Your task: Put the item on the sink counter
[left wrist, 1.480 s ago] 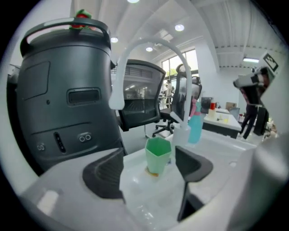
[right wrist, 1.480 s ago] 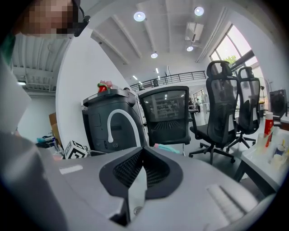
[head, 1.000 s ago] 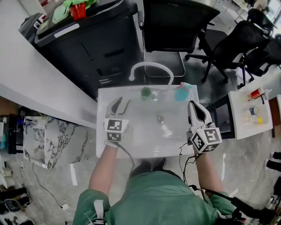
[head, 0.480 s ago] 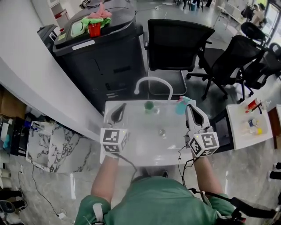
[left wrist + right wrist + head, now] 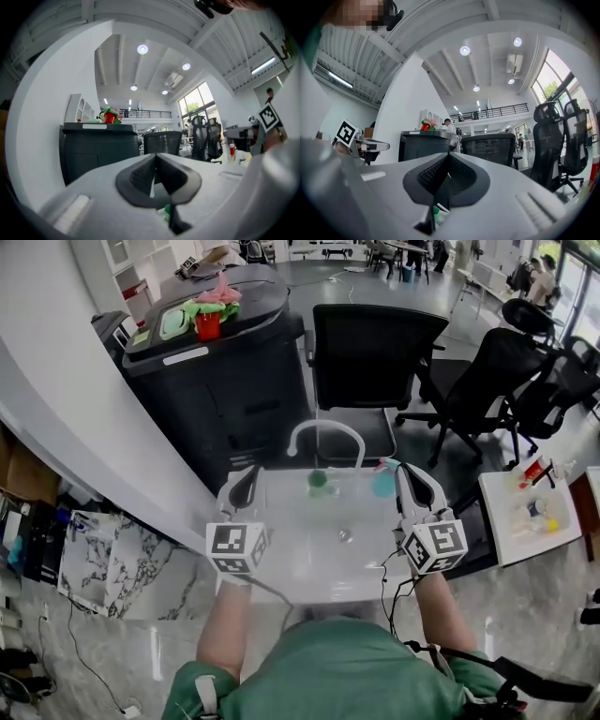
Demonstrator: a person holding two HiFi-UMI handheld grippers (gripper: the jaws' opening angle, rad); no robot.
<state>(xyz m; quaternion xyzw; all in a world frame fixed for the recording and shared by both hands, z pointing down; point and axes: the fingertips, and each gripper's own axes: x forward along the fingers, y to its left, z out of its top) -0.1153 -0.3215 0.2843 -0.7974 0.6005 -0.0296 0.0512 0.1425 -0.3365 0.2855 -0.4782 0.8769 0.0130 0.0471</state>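
Left gripper (image 5: 246, 486) and right gripper (image 5: 418, 488): jaws pressed together, nothing held, at back corners of the sink (image 5: 281, 563). Green item (image 5: 318, 480) sits at back edge under the tap (image 5: 325, 432). Spread your jaws before lowering, then pinch it squarely

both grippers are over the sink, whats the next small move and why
Probably open the right gripper and lower it toward the teal item just beside it. Both it and the left gripper are shut and empty above the sink, so nothing is gripped yet.
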